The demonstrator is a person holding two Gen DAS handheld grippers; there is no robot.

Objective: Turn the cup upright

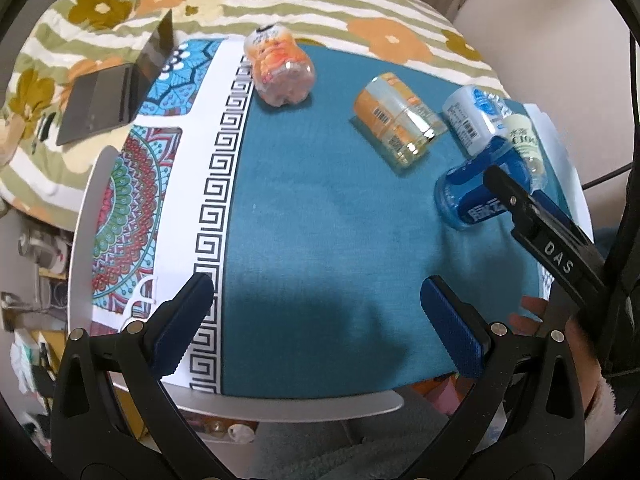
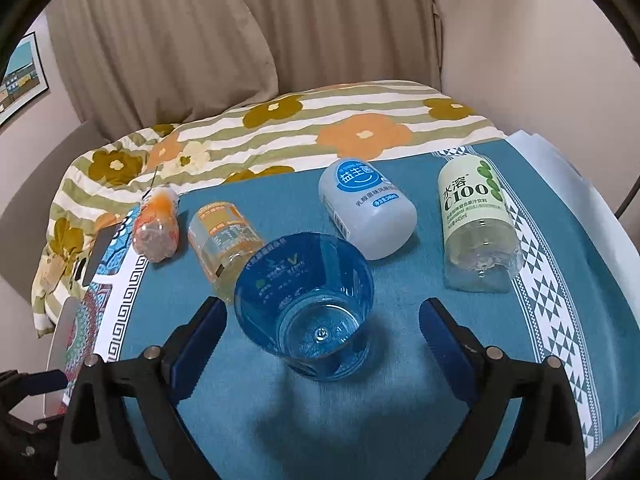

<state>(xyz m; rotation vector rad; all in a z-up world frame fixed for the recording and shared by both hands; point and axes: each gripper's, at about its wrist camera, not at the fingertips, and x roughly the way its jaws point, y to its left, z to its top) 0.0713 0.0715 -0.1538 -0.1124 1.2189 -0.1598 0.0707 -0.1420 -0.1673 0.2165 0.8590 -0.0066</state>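
Landmark = blue cup (image 2: 306,306), standing upright on the teal cloth (image 2: 248,412) w/ mouth up & base down, so the flip looks done.

L to R in the right wrist view: far left of the cup, orange-pink bottle (image 2: 157,227) lies on its side near the cloth's patterned border. Next, orange-label bottle (image 2: 224,240) on its side, just beside the cup's left rim. Behind-right of the cup, white-blue bottle (image 2: 366,212) lying down. Well right of the cup, C100 bottle (image 2: 476,224), also on its side. All bottles look parked as clutter, not part of the job.

Right gripper (image 2: 322,340): released, jaws spread wide either side of the cup, not touching it, prob. so the cup stands free w/o being tipped.

Left gripper (image 1: 316,328): also released, grasping nothing, hangs over bare cloth well left of the cup (image 1: 476,192), out of the way.
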